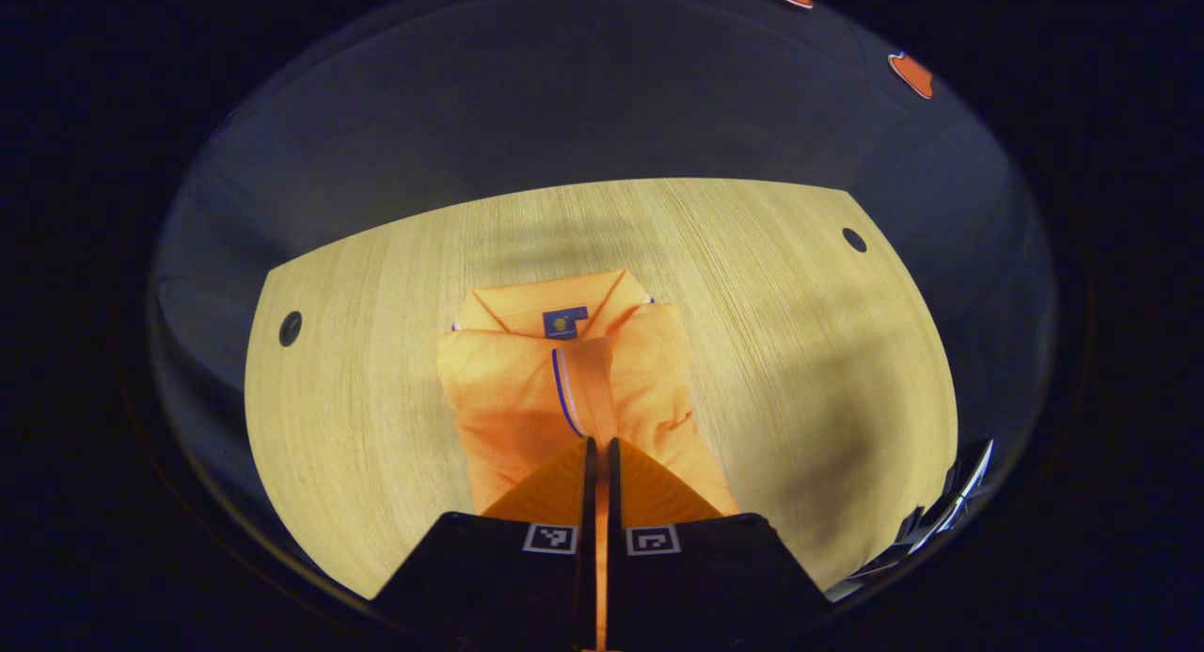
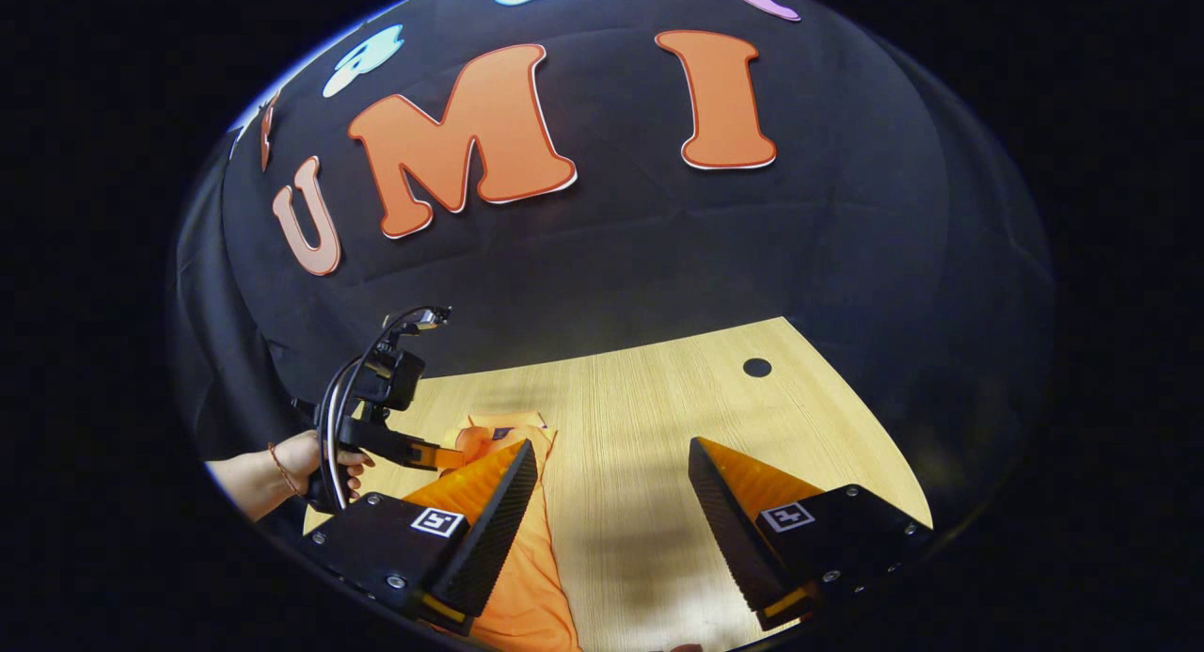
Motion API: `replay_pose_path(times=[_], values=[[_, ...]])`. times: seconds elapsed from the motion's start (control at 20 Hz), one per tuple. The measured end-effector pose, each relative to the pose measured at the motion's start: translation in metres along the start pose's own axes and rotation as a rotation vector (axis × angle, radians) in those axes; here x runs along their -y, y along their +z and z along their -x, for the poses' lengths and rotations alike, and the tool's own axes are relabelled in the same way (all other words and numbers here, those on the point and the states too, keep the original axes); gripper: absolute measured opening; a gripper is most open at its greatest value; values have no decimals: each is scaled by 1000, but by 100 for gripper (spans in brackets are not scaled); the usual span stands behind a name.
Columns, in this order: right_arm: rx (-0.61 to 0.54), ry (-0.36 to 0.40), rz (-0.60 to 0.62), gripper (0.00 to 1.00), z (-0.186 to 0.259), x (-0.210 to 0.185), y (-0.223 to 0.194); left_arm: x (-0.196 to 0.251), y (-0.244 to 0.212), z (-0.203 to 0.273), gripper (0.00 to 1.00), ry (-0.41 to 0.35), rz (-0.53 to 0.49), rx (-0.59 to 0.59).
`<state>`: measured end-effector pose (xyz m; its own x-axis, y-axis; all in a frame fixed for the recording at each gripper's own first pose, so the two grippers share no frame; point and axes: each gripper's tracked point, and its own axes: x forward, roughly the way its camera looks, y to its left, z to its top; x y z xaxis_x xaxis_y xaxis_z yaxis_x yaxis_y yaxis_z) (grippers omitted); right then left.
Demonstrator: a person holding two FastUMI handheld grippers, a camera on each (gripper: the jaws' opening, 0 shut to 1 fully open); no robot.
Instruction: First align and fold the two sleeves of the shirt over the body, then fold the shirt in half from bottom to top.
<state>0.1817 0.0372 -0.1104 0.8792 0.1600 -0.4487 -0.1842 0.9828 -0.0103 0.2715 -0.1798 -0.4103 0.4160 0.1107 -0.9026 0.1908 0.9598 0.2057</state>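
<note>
Orange shirt [image 1: 564,389] lies at the centre of the left gripper view on the pale wooden surface [image 1: 800,351], sleeves already folded over its body. The left tool [image 1: 598,445] is pressed together above the lower part, gripping nothing visible. The right tool [image 2: 611,492], spread wide, hovers beside the shirt, likely ready for the hem.

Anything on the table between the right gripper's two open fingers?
Nothing: in the right gripper view, the right gripper is open over bare wooden table. The orange shirt lies by its left finger, off to that side.
</note>
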Motion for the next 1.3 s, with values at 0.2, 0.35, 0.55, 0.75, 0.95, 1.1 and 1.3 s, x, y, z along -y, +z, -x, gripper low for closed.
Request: replay_pose_path(times=[0.2, 0.35, 0.55, 0.75, 0.95, 1.1, 1.3], values=[[-14, -18, 8, 99, 0, 2, -1, 16, 0, -14, 9, -35, 15, -2], [-22, -28, 9, 99, -1, 3, -3, 33, -1, -14, 48, -102, 10, 2], [-35, -23, 3, 99, 0, 0, -5, 37, 4, -6, 93, -107, 4, 35], [-36, -9, 14, 99, 0, -2, -6, 23, 13, 11, 98, -63, -1, 100], [-42, 15, 33, 99, 1, -7, -7, -4, 16, 39, 99, -13, -16, 147], [-56, 44, 46, 99, 1, -15, -10, -21, 5, 51, 99, -21, 16, 156], [-99, 68, 86, 99, -2, -25, -16, -56, -18, 64, 99, -12, 85, 189]])
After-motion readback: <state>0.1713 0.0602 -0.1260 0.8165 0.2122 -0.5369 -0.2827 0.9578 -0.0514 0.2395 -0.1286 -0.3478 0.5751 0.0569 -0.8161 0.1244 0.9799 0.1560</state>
